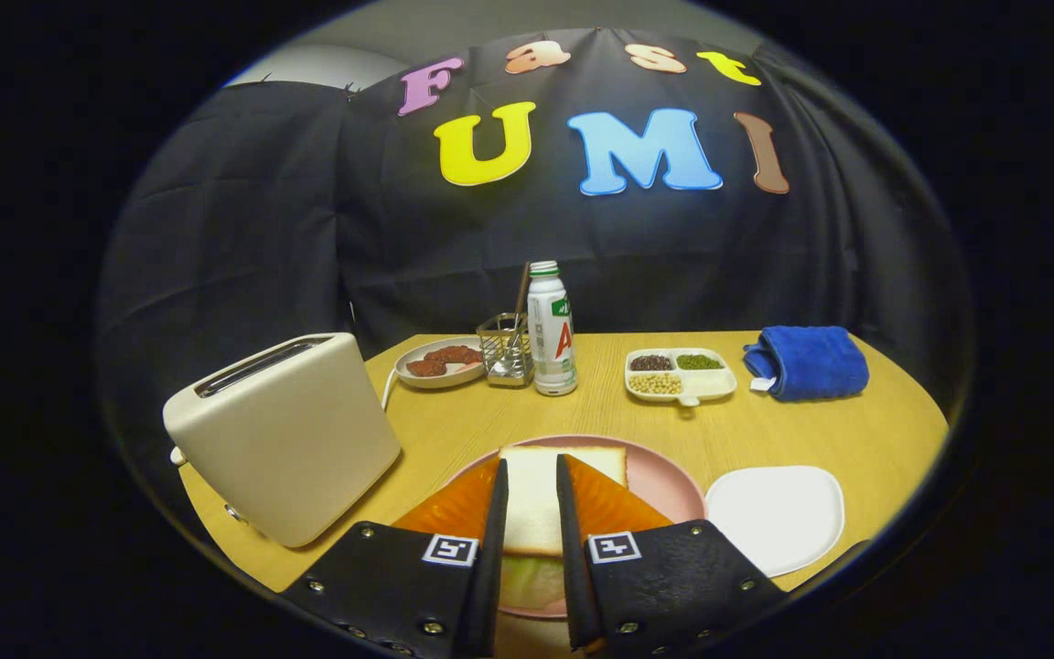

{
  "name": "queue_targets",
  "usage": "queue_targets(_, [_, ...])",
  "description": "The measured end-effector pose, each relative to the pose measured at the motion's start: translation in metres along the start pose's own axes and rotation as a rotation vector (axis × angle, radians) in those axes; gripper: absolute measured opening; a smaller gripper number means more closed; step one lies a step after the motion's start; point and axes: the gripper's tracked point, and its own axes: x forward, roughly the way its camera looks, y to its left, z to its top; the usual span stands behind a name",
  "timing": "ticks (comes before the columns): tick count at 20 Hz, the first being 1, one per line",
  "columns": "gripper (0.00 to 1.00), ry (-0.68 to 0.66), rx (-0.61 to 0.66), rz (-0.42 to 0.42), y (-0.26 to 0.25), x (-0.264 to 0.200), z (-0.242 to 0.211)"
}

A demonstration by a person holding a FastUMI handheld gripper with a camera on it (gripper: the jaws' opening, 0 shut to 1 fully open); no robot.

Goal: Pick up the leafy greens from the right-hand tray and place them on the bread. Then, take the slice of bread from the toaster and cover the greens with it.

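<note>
Gripper view, here we go: my hand-held gripper (532, 462) hangs low over the pink plate (664, 485), its fingers parted by a narrow gap and clamped on nothing. The slice of bread (534, 513) runs flat between and beneath them and is wider than the gap, so neither finger presses on it.

The bread is square-cut, pale, soft-crumbed and matte, and it sits in the middle of the smooth, glossy round plate. At its near edge a crinkled pale-green fringe peeks out from under it: those are the leafy greens (527, 581), lying below the slice, which is how the task wants them covered. Whether another slice lies beneath them, I can't tell.

The white tray (774, 517), a flat rounded rectangle, sits just right of the plate, close enough for a short carry. The toaster (289, 430), a cream, satin, round-cornered box, stands left of the plate with its dark slots facing up. All of it rests on the wood-grain counter (856, 430)
</note>
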Motion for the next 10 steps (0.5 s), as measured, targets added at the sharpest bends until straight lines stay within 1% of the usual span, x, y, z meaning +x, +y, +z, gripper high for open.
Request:
queue_targets(7, [0.3,-0.106,-0.038,-0.062,-0.037,-0.016,0.046])
queue_targets(10, [0.3,-0.128,-0.025,-0.082,-0.055,-0.024,0.058])
